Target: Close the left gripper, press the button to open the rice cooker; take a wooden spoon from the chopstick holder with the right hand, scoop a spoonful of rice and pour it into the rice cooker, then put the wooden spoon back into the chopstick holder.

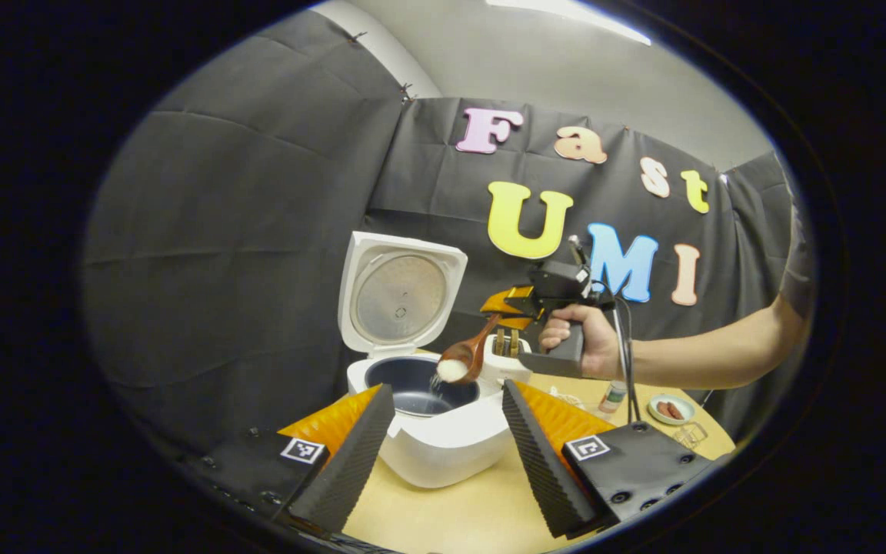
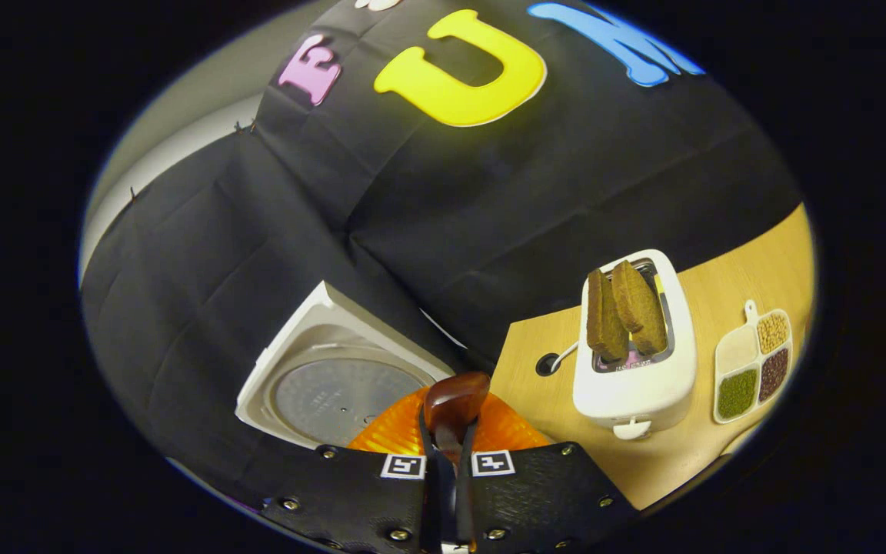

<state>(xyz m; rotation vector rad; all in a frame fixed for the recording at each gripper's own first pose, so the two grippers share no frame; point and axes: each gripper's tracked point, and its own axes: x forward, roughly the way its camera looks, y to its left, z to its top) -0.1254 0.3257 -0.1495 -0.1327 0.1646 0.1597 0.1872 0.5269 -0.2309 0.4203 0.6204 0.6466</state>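
Note:
The white rice cooker stands on the wooden table with its lid raised; its dark inner pot is open to view. My left gripper is open, its fingers framing the cooker from the near side with nothing between them. A hand holds my right gripper above and right of the pot. It is shut on the handle of a wooden spoon, which tilts down over the pot with white rice spilling off its bowl. In the right gripper view, my right gripper clamps the spoon handle above the lid.
A white toaster with two dark bread slices stands right of the cooker. Beside it lies a divided dish of grains. A small bottle and a small plate of food sit at the table's right under the person's forearm.

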